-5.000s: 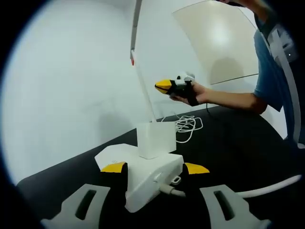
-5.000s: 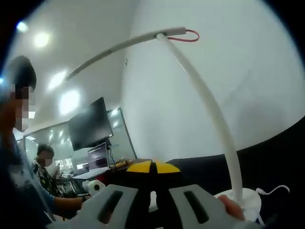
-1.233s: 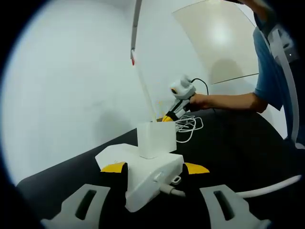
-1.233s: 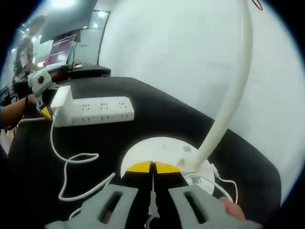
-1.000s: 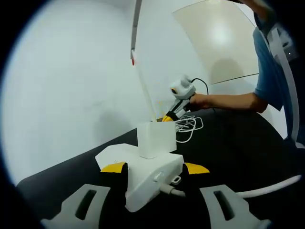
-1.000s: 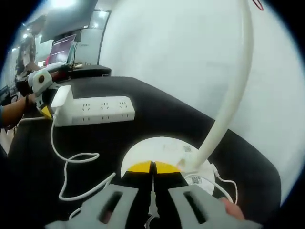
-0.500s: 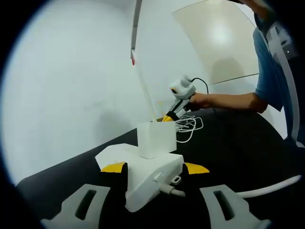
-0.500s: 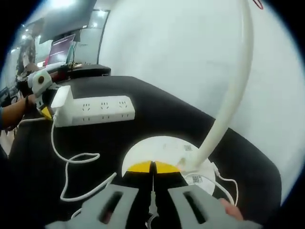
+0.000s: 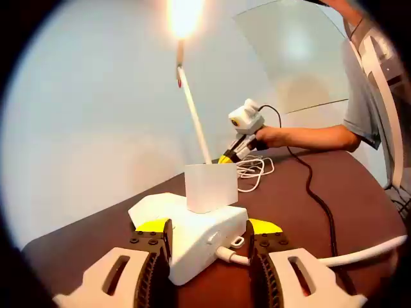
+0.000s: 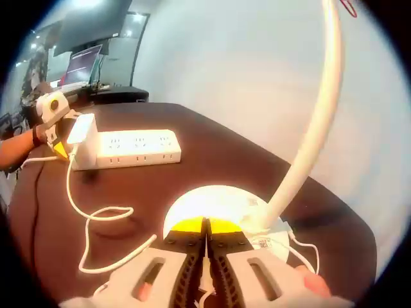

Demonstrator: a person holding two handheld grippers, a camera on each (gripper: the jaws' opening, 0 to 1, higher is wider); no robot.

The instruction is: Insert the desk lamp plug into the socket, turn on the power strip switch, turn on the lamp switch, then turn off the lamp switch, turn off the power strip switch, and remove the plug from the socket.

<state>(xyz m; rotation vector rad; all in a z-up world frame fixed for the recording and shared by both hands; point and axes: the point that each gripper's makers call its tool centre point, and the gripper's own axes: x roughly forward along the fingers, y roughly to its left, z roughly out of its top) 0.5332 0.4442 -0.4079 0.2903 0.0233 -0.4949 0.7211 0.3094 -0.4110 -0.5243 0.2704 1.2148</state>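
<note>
Left gripper (image 9: 207, 226) fingers clamp the power strip (image 9: 192, 234) on the desk (image 9: 302, 192), plug (image 9: 209, 187) seated. Lamp (image 9: 183, 16) just lit; right gripper (image 10: 205, 226), fingers closed, presses the lamp base (image 10: 218, 204). Next: switch off.

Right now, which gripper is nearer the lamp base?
Right. The right gripper has its shut jaws down on the round lamp base. The left gripper is across the table at the power strip, jaws either side of its end.

White power strip (image 10: 125, 149), white lamp base (image 10: 215, 205) and yellow-tipped grey claw (image 9: 209, 226) on a brown table (image 10: 212, 160).
</note>
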